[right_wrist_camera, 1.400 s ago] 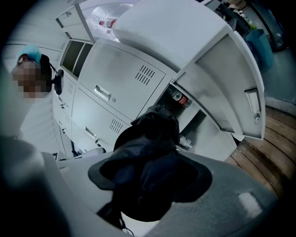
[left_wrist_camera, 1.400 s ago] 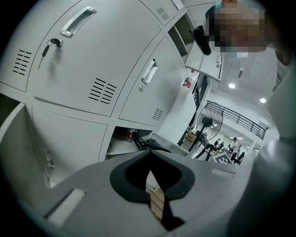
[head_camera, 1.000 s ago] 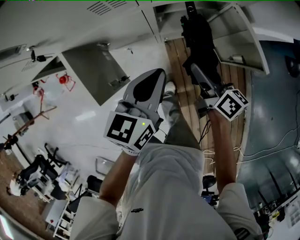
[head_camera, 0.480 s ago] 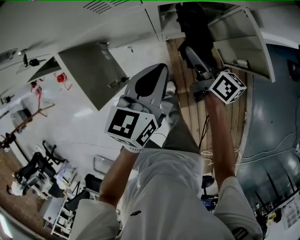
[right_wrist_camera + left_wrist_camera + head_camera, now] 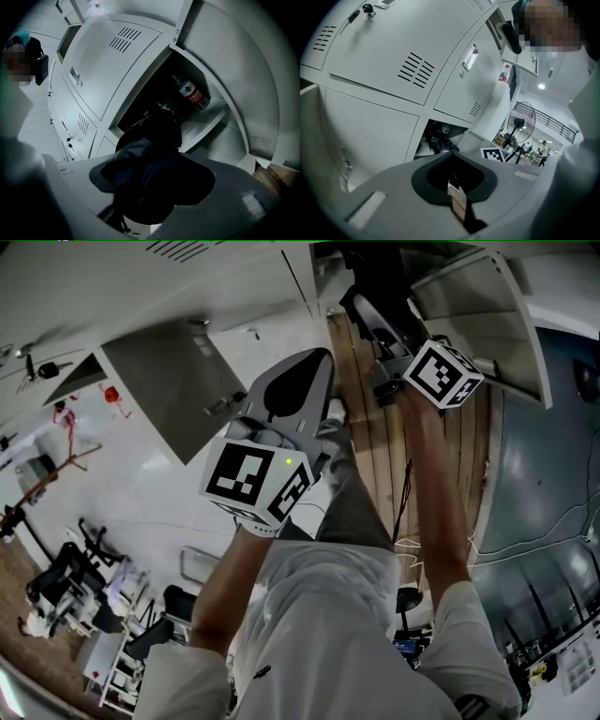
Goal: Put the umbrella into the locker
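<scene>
The black folded umbrella [image 5: 152, 150] sits between the jaws of my right gripper [image 5: 157, 183], which is shut on it. Its front end points into the open locker compartment [image 5: 213, 124]. In the head view my right gripper [image 5: 380, 320] is at the top, holding the umbrella [image 5: 373, 273] at the mouth of the locker [image 5: 473, 310]. The left gripper view shows the umbrella [image 5: 437, 140] at that same opening. My left gripper [image 5: 295, 390] hangs lower and to the left of the right one, shut [image 5: 457, 180] and holding nothing.
A bottle with a red label [image 5: 193, 97] stands at the back of the open compartment. Another locker door [image 5: 173, 381] hangs open to the left. Cables [image 5: 410, 512] trail over the wooden floor strip [image 5: 370, 446]. A standing fan [image 5: 522, 117] is further off.
My right gripper has carried the umbrella up the head view, closer to the locker opening. My left gripper has shifted only slightly.
</scene>
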`<action>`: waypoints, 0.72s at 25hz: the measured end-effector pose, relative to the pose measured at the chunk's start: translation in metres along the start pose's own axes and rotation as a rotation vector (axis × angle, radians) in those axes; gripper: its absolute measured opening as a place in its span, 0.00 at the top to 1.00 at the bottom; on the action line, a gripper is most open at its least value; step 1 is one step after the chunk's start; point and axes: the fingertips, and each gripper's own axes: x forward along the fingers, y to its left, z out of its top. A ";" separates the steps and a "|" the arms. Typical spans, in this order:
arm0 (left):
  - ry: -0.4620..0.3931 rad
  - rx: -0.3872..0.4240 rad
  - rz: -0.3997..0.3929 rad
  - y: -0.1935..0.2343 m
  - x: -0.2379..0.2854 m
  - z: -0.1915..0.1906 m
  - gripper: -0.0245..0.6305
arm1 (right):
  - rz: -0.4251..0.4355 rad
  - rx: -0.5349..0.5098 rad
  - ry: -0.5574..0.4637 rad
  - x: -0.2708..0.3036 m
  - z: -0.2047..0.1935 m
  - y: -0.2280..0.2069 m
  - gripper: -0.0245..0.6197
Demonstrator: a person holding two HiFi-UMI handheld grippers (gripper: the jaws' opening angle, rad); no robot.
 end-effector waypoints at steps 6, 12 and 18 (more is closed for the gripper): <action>0.006 -0.017 0.030 0.010 0.008 -0.001 0.93 | 0.020 -0.026 -0.007 0.027 0.010 -0.007 0.52; 0.008 -0.013 0.037 0.017 0.017 0.002 0.93 | 0.021 -0.051 -0.010 0.052 0.017 -0.012 0.53; 0.012 -0.010 0.036 0.023 0.026 0.005 0.93 | 0.028 -0.059 0.002 0.073 0.018 -0.018 0.53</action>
